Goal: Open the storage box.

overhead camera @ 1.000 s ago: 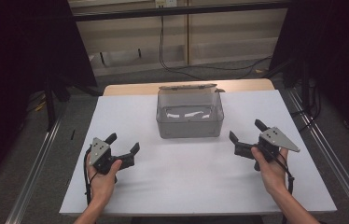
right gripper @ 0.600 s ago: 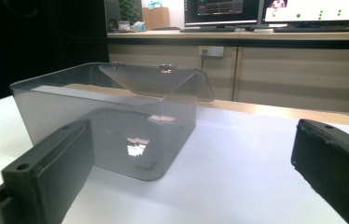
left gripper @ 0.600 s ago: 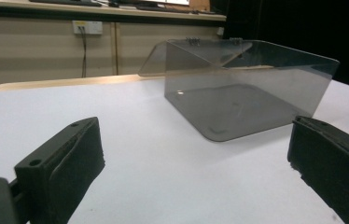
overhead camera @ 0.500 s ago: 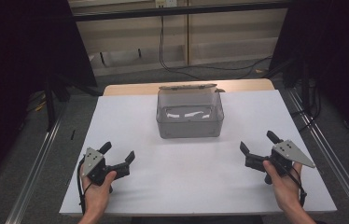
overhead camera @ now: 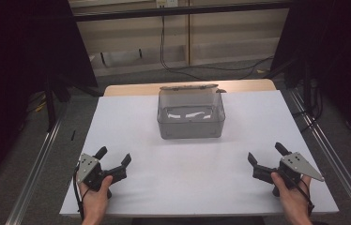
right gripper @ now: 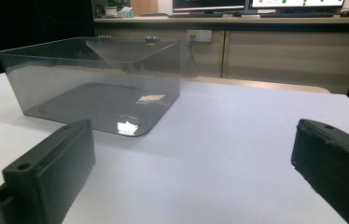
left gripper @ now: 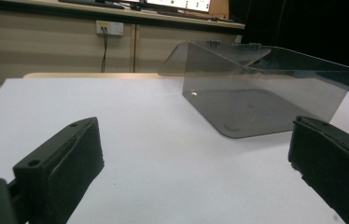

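the clear plastic box (overhead camera: 191,115) sits mid-table with its lid flipped back (looks empty); left gripper (overhead camera: 113,161) and right gripper (overhead camera: 266,157) rest near the table's (overhead camera: 131,117) front edge, jaws spread, nothing held, so work seems unstarted or already finished

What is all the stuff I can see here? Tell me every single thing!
Box: one, clear grey plastic, empty, at the far middle of the table, apart from both grippers.
Lid: one, clear grey, hinged to the box's far edge and swung open behind it.
Table: one, white top, with a tan strip along its far edge.
Cables: a few, black, on the floor beyond the table.
Monitors: two, lit, on the counter at the far wall.
Left gripper: one, black with a grey plate, near left of the table, jaws open.
Right gripper: one, black with a grey plate, near right, jaws open.
Hands: two, at the near edge, each holding a gripper.
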